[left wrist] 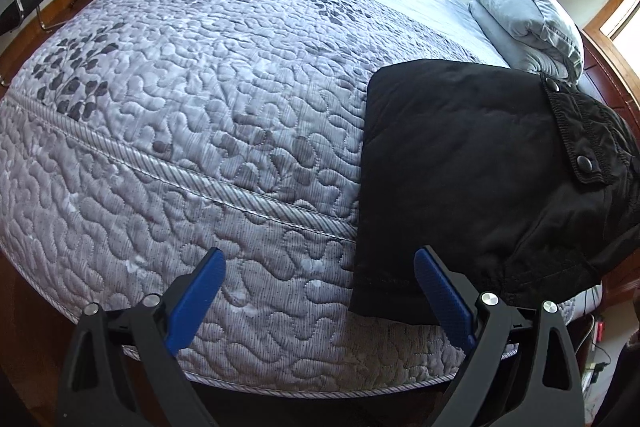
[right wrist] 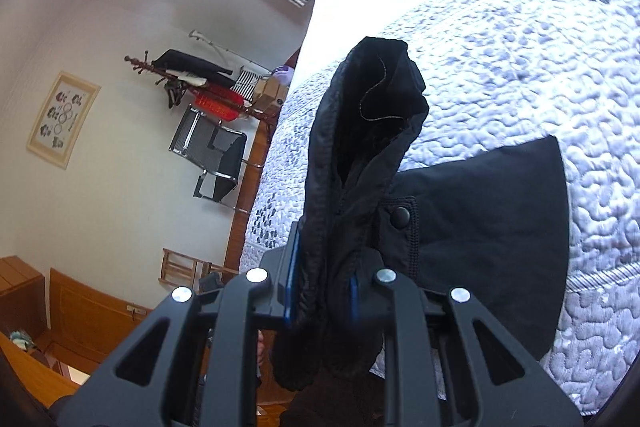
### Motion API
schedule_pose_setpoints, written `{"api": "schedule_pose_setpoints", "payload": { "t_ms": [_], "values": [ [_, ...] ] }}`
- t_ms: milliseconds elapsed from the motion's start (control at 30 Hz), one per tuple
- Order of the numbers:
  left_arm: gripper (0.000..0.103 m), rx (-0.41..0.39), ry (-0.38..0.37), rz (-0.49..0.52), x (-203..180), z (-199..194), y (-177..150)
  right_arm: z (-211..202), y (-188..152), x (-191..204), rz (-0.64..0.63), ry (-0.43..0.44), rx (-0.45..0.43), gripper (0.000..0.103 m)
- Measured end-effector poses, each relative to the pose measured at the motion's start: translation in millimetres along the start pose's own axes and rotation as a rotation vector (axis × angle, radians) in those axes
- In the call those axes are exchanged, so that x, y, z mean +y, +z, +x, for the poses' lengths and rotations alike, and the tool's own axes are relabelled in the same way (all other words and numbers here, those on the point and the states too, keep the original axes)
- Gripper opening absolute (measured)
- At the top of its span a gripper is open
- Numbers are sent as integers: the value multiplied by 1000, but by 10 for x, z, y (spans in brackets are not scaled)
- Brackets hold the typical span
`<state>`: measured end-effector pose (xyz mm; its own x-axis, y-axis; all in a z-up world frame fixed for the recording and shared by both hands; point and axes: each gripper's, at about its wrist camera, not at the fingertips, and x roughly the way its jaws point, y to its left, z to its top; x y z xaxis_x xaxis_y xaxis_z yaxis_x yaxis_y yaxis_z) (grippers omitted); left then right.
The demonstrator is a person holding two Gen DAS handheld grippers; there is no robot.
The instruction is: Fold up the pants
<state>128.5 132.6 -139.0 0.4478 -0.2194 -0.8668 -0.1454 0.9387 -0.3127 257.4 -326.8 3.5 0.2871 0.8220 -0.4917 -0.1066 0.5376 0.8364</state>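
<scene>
The black pants lie partly folded on the quilted bed, near its foot edge and toward the side where two grey pillows are stacked. The left gripper hovers over the bed's foot edge just beside the pants, its jaws wide apart and empty. The right gripper has its jaws clamped on the bunched waistband end of the pants, lifted off the bed.
</scene>
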Motion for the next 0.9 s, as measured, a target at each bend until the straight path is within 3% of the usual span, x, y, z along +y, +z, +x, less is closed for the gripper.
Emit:
{"api": "schedule_pose_setpoints", "payload": {
  "t_ms": [300, 500, 700, 900],
  "values": [
    [96, -5, -16, 48, -213, -36, 48, -42, -72, -455, 49, -85, -8, 19],
    [96, -1, -28, 67, -338, -34, 66, 29, -209, -925, 148, -131, -1, 19],
    [96, 3, -24, 96, -440, -30, 70, 125, -347, -1298, 224, -114, -5, 20],
    [96, 14, -32, 92, -488, 1, 66, 239, -390, -1365, 214, -122, 22, 20]
  ]
}}
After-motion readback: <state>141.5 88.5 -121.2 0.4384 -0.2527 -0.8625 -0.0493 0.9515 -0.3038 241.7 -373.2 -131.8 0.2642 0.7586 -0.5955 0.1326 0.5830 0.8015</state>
